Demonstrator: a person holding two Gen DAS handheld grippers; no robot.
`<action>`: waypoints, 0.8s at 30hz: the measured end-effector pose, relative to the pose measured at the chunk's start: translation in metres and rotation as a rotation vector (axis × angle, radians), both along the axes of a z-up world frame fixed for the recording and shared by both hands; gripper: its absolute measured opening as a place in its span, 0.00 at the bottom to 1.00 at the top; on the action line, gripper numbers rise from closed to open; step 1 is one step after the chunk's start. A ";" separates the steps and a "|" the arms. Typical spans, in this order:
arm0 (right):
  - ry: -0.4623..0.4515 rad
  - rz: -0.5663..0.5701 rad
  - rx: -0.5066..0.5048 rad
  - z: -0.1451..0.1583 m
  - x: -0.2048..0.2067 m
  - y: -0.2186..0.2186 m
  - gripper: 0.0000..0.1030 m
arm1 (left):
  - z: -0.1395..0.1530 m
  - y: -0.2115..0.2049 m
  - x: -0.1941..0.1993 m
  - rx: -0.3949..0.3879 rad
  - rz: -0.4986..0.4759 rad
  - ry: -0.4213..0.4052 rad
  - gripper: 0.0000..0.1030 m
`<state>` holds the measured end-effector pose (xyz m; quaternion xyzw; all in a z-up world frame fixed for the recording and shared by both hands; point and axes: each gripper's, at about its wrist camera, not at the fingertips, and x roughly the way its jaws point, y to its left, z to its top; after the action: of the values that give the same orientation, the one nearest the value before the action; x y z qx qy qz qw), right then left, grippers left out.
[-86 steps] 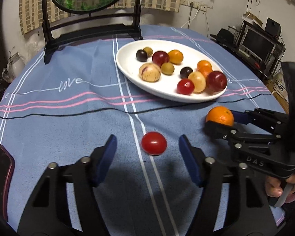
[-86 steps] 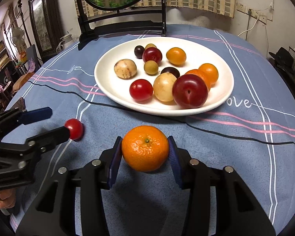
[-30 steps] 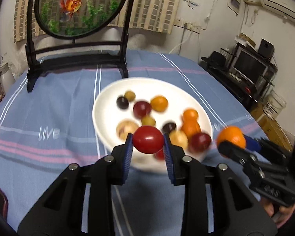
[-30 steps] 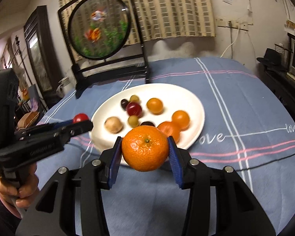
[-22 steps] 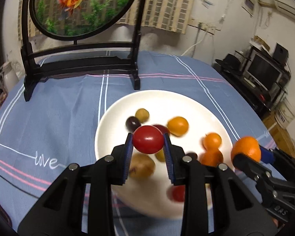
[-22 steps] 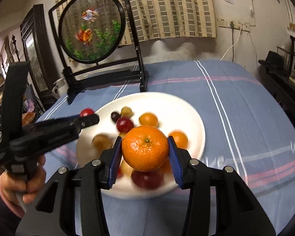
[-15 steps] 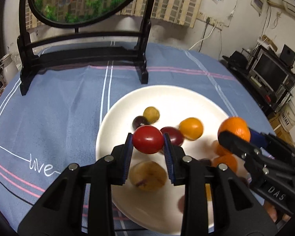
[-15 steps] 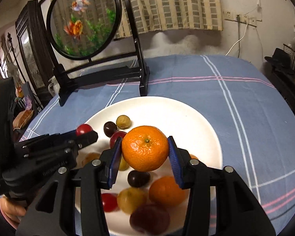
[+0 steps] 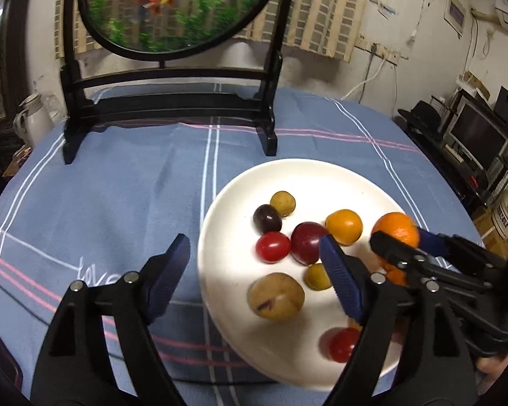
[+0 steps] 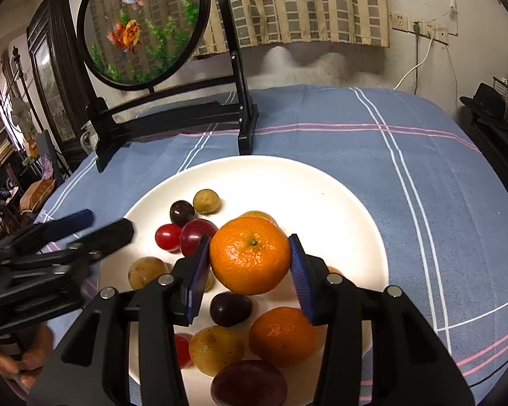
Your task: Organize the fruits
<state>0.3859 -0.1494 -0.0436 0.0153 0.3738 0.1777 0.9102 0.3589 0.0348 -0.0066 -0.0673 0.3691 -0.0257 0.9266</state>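
Fruits lie gathered on the white plate (image 9: pixel 220 237) on the blue striped tablecloth (image 9: pixel 135 186), among them a red cherry tomato (image 9: pixel 273 246) touching a dark red plum (image 9: pixel 307 242), a small dark grape (image 9: pixel 267 218) and a speckled tan fruit (image 9: pixel 276 296). The left gripper (image 9: pixel 254 270) has just been opening; its jaws now stand wide with nothing between them, one finger over the cloth, the other over the plate and covering part of a small olive-coloured fruit (image 9: pixel 316 277). The right gripper (image 10: pixel 250 270) is closed on the mandarin (image 10: pixel 250 256), held above the plate. Behind stands a black-framed round goldfish screen (image 10: pixel 142 23). Only the right wrist view shows a second mandarin (image 10: pixel 281 336) and a large plum (image 10: pixel 249 384) at the near rim; the latter is cut off below. The left view's nearest tomato (image 9: pixel 340 345) is blurred.
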 end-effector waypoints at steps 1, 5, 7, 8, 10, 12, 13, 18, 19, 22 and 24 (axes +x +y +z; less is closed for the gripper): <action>0.005 0.001 -0.002 -0.001 0.001 0.000 0.45 | 0.002 -0.001 -0.003 0.003 0.000 -0.005 0.80; 0.036 0.011 -0.014 -0.007 0.004 0.001 0.45 | 0.010 0.000 -0.015 0.010 0.002 -0.031 0.84; 0.041 0.014 -0.009 -0.006 0.003 0.001 0.46 | 0.009 0.001 -0.018 0.005 -0.001 -0.024 0.85; 0.035 0.013 -0.006 -0.005 0.001 0.000 0.48 | 0.008 0.003 -0.021 0.004 0.003 -0.019 0.85; 0.027 0.017 0.002 -0.002 -0.001 -0.001 0.53 | 0.004 0.005 -0.028 0.010 0.012 -0.012 0.85; 0.015 0.021 0.004 0.002 -0.005 -0.001 0.54 | 0.001 0.006 -0.035 0.032 0.027 -0.008 0.85; 0.009 0.022 0.000 0.004 -0.009 0.000 0.55 | 0.001 0.007 -0.037 0.036 0.029 -0.011 0.85; -0.027 0.017 -0.030 0.012 -0.028 0.004 0.63 | 0.005 0.009 -0.059 0.070 0.044 -0.051 0.91; -0.036 0.021 -0.035 0.014 -0.035 0.004 0.63 | 0.006 0.009 -0.065 0.080 0.050 -0.060 0.92; -0.047 0.028 -0.055 0.017 -0.051 0.005 0.63 | 0.009 0.010 -0.080 0.099 0.054 -0.075 0.95; -0.052 0.043 -0.080 0.018 -0.069 0.004 0.69 | 0.010 0.010 -0.091 0.110 0.056 -0.080 0.97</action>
<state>0.3172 -0.1458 -0.0254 -0.0339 0.3569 0.1825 0.9155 0.2677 0.0447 0.0029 -0.0257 0.3305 0.0179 0.9433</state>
